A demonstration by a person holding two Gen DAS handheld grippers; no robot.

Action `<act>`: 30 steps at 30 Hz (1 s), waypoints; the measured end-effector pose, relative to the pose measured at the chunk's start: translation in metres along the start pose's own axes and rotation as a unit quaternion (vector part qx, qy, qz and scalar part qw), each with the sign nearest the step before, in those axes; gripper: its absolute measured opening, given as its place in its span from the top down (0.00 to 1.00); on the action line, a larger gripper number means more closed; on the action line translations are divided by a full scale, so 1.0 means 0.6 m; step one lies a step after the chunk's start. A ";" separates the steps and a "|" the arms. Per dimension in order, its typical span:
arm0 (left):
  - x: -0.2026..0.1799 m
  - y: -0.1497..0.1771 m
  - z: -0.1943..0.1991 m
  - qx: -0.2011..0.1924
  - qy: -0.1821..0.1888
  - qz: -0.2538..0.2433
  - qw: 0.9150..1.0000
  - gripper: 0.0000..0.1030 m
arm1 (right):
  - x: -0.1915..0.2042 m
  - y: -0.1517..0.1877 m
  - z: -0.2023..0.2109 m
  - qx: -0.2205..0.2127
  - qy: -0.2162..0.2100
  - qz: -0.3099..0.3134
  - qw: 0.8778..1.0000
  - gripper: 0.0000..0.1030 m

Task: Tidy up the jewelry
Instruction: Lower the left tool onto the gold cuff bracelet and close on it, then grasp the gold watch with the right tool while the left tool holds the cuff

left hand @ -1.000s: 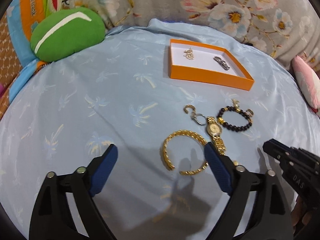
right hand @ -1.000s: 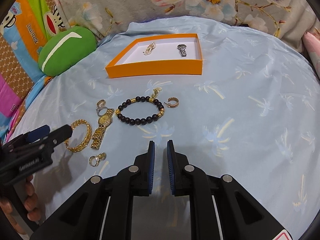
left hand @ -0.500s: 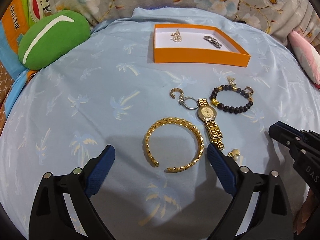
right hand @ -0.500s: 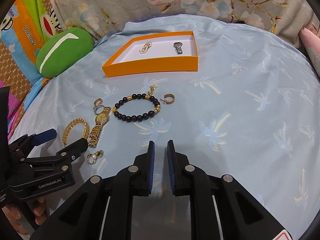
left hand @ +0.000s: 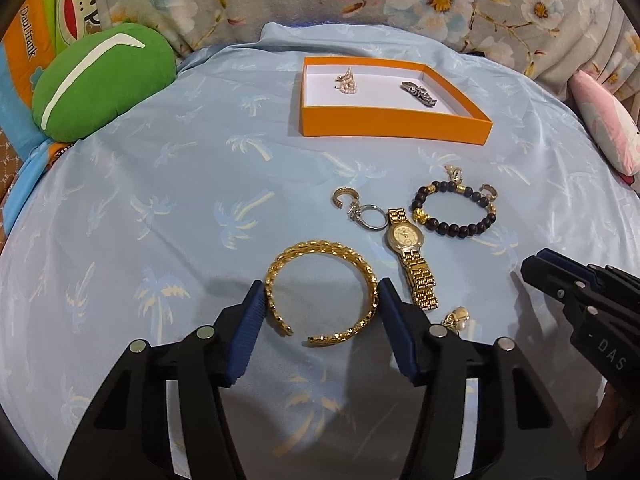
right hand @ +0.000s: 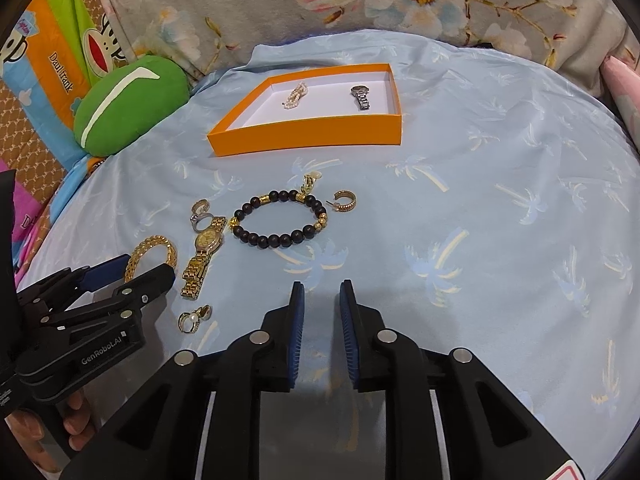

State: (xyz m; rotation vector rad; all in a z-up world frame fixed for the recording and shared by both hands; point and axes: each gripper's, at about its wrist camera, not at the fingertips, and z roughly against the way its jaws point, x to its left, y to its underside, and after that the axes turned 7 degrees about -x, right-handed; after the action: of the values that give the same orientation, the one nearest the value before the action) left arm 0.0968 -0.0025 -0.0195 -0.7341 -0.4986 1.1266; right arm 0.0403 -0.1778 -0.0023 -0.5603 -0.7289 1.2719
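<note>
A gold bangle point(left hand: 316, 247) lies flat on the blue cloth between the blue pads of my left gripper point(left hand: 320, 302). Its jaws are closing and flank the bangle's sides closely, but the bangle still rests on the cloth. To its right lie a gold watch point(left hand: 406, 236), a silver ring point(left hand: 370, 218), a black bead bracelet point(left hand: 456, 232) and pearl earrings point(left hand: 456, 316). The orange box point(left hand: 392, 124) at the back holds a pearl piece point(left hand: 347, 82) and a silver watch point(left hand: 420, 92). My right gripper point(right hand: 320, 292) hovers over bare cloth with its jaws opening slightly, and nothing is between them.
A green cushion point(left hand: 100, 80) sits at the back left and a pink pillow point(left hand: 604, 120) at the far right. Floral fabric point(left hand: 440, 0) rises behind the box. Two gold hoop earrings point(left hand: 343, 196) point(left hand: 489, 192) lie near the ring and the bead bracelet.
My left gripper's jaws have narrowed from wide apart to just beside the gold bangle. The right gripper's narrow gap has widened a little, and it has stayed in place.
</note>
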 end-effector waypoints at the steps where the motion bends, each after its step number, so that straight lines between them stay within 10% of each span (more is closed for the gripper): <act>1: 0.000 0.000 0.000 0.000 0.002 0.001 1.000 0.46 | 0.001 0.000 -0.001 0.001 0.000 0.001 1.000 0.81; 30: 0.088 0.007 0.028 -0.024 -0.029 0.055 0.998 0.47 | 0.124 -0.027 -0.065 0.015 -0.014 0.007 1.000 0.65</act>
State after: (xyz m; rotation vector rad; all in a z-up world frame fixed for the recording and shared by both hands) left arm 0.1015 0.0525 -0.0115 -0.7792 -0.5417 1.2448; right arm 0.0897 -0.1081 -0.0030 -0.5254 -0.7300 1.3035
